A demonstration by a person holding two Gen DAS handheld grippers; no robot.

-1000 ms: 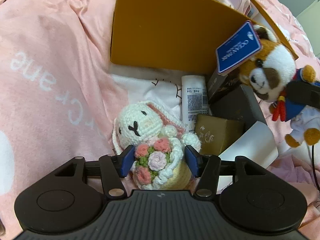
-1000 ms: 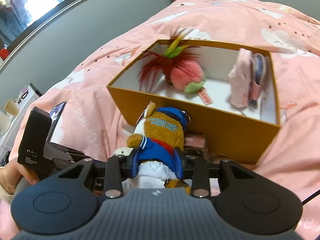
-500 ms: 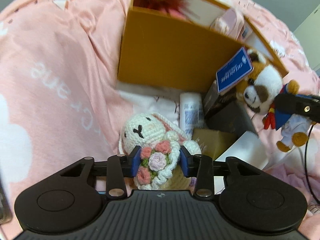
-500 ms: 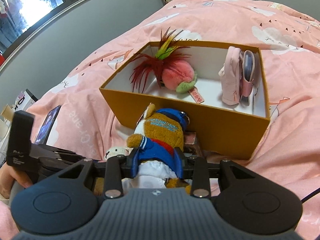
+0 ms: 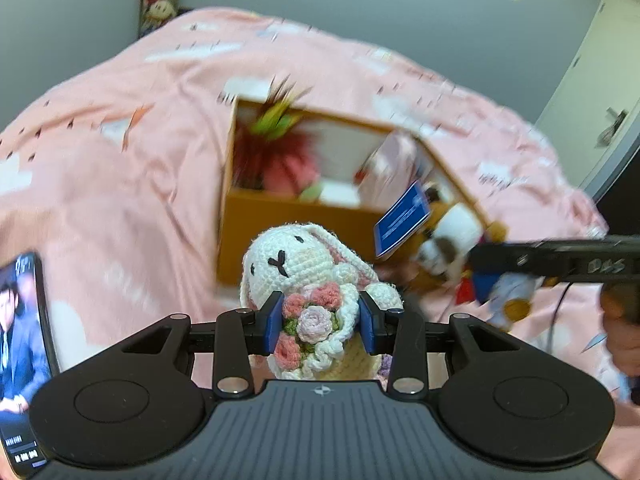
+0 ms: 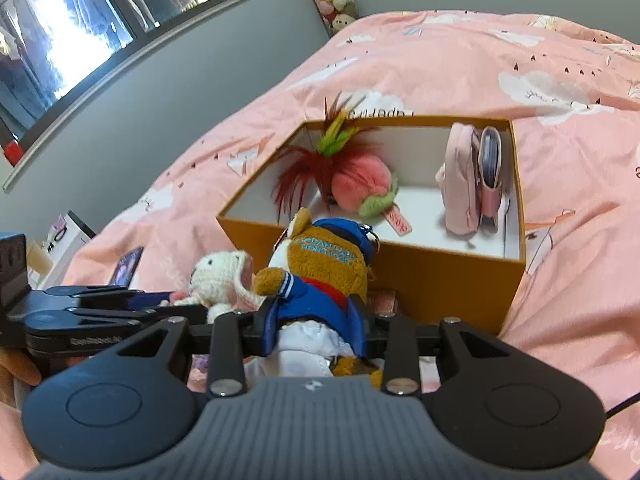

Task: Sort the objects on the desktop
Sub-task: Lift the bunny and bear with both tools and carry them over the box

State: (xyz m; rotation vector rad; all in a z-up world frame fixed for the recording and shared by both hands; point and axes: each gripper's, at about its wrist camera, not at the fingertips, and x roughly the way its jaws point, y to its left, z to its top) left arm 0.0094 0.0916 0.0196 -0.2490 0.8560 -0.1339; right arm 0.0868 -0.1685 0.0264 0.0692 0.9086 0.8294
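Observation:
My left gripper (image 5: 320, 322) is shut on a white crochet bunny (image 5: 292, 264) with a pink flower bouquet, holding it up off the bed in front of the orange box (image 5: 296, 220). The bunny's head sticks up above the blue pads. My right gripper (image 6: 314, 330) is shut on a brown plush toy in a blue sailor suit (image 6: 324, 264), just short of the orange box's near wall (image 6: 440, 276). In the right wrist view the bunny (image 6: 220, 272) hangs to the left of the plush toy. In the left wrist view the plush toy (image 5: 448, 240) shows blurred at right with its blue tag (image 5: 402, 220).
In the open box lie a pink peach plush with red feathers (image 6: 360, 184) and a pink pouch (image 6: 464, 184). A phone (image 5: 20, 340) lies on the pink duvet (image 6: 460, 60) at left. Small boxes sit under the held toys. A door (image 5: 600, 100) stands at far right.
The left jaws closed on the bunny and lifted it off the bed, the view tilting up toward the box. The right gripper with the plush toy rose slightly toward the box.

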